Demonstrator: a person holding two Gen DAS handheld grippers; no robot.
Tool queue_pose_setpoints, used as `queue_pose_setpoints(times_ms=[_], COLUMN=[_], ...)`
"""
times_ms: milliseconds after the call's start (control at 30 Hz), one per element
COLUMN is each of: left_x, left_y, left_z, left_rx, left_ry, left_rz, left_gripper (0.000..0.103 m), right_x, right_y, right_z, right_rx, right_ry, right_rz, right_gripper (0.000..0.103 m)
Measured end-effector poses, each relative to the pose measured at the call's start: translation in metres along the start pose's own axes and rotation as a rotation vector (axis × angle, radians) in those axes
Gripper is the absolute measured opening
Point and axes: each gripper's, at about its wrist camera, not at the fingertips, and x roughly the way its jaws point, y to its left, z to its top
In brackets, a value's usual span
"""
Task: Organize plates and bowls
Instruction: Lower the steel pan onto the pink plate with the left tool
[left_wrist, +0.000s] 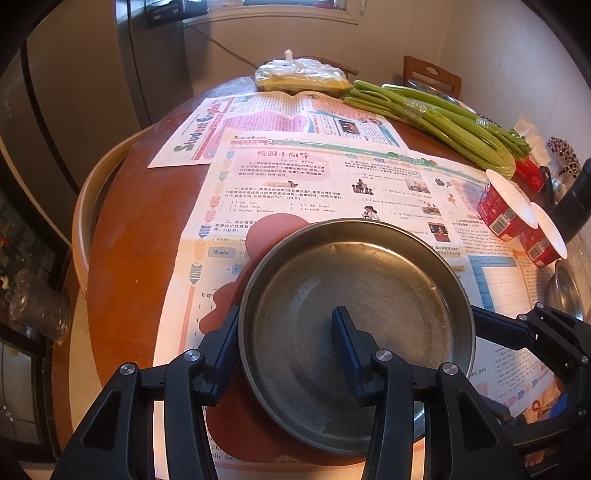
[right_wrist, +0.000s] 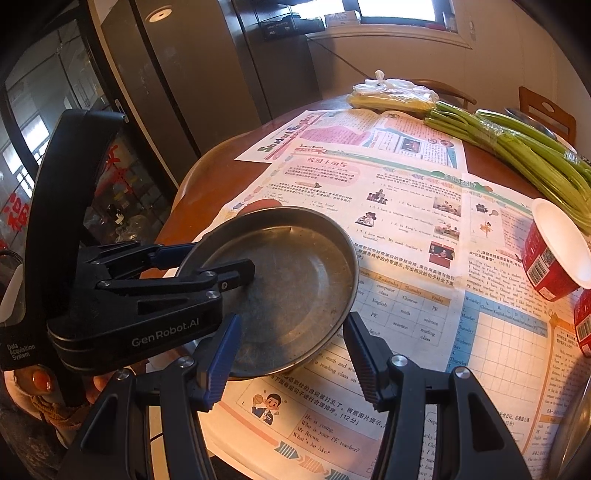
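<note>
Over the newspapers, the left hand-held gripper (left_wrist: 288, 347) straddles the steel plate's (left_wrist: 388, 280) rim; the right hand-held gripper (right_wrist: 291, 354) gapes empty.

Warm, orange-tinted daylight fills both views, coming from the window (right_wrist: 402, 11) behind the far edge of the table (left_wrist: 122, 236); its pane is blown out to white. The newspapers (left_wrist: 295, 177) nearest the window look washed out and pinkish. The metal plate (left_wrist: 354, 321) shows soft, dull reflections, with a shadow under its near rim. Left of the table, the room falls into deep gloom. Fisheye distortion bends the table's edge, black vignetting fills the corners, and fine print blurs towards the edges.
</note>
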Motion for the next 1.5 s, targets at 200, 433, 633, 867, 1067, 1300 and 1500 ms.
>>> queue_pose_setpoints(times_ms=[200,433,633,867,1067,1300,1500], left_x=[-0.001,-0.007,-0.013,-0.02,-0.027,-0.035,-0.041], left_y=[-0.001,0.002,0.007,0.012,0.016,0.018,0.025], left_z=[0.001,0.002,0.003,0.001,0.0,0.0,-0.001], left_rx=[0.008,0.001,-0.017,-0.036,-0.046,-0.055,-0.097], left_ry=[-0.001,-0.018,-0.032,-0.045,-0.065,-0.086,-0.101], left_rz=[0.011,0.003,-0.009,-0.012,-0.017,-0.017,-0.012], left_gripper=[0.05,0.05,0.05,0.05,0.05,0.05,0.05], right_x=[-0.001,0.0,0.003,0.002,-0.001,-0.005,-0.015], right_y=[0.0,0.003,0.004,0.008,0.009,0.009,0.005], right_z=[-0.002,-0.002,-0.002,-0.002,-0.002,-0.003,-0.002], right_rx=[0.001,-0.012,-0.015,-0.022,-0.024,-0.02,-0.014], right_ry=[-0.003,0.0,0.007,0.005,-0.007,-0.015,-0.048], right_rz=[0.004,0.009,0.026,0.031,0.026,0.024,0.02], right_gripper=[0.058,0.058,0.058,0.058,0.058,0.058,0.058])
